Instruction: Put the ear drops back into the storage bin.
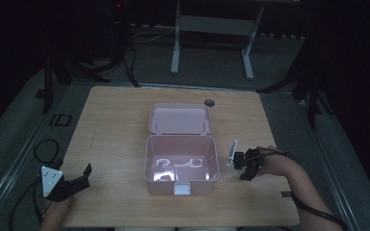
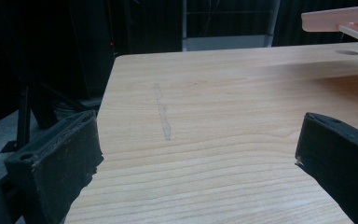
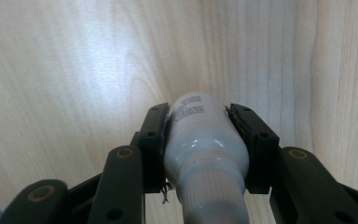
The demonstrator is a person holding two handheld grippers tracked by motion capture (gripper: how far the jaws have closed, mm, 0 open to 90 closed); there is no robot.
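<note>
Clamped in the right hand-held gripper (image 3: 200, 135) is a small white bottle (image 3: 205, 140), both pads pressed to its sides, held over the bench (image 1: 115, 120) just right of the open pink box (image 1: 181, 163). At the near left corner, the left hand-held gripper (image 1: 79, 179) gapes wide and empty.

You work at a pale wooden table (image 1: 120, 120) in a dim room. Beyond its far edge a white metal frame (image 1: 212, 24) stands on two legs on grey floor (image 1: 207, 67). Behind the frame all is black. Dark stands (image 1: 53, 72) rise left of the table, more to its right, and black cables (image 1: 46, 149) coil by its left edge.
</note>
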